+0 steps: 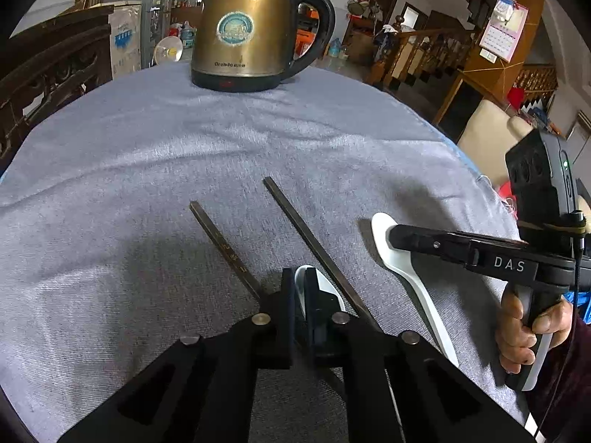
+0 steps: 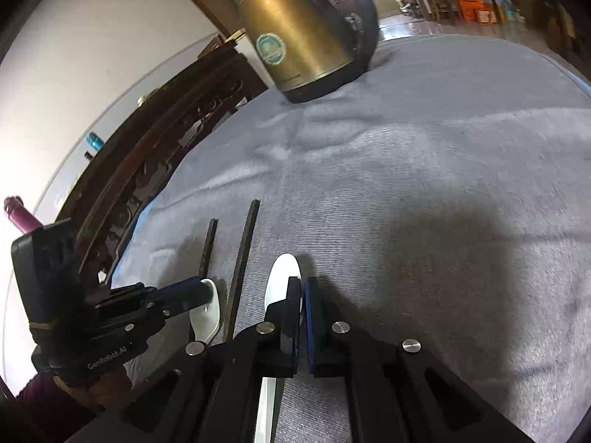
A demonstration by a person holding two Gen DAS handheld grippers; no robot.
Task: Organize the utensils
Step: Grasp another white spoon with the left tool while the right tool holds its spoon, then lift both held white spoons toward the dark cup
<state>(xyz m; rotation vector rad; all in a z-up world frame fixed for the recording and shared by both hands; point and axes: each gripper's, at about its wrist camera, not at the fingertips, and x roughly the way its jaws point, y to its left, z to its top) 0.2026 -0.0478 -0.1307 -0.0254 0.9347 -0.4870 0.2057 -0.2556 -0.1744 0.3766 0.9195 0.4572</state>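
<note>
Black plastic fingers of the left gripper are seen nearest in the left wrist view, with round silver bolts on the arms behind them. The jaws are pressed together on the rim of a small white spoon, which is smooth and shiny. That spoon is held just above the cloth, between the two chopsticks.

Two dark chopsticks are laid on the table. They are long, thin and square at the ends, and they are spread apart like a V. Small gold marks are seen on the left one.

A second white spoon is found to the right of the chopsticks. It is long, with a rounded bowl and a flat handle. Its bowl is pinched by the right gripper, whose jaws are closed on it from both sides. Blue pads are seen inside those fingers. The right gripper is held by a hand wrapped around its grip.

Everything is set on a soft grey-blue cloth with small wrinkles and a fuzzy, woven look. At the far edge a kettle is stood upright, well apart from the spoons. Its body is dull gold metal, with a black base, a curved black handle and a round blue sticker.
</note>
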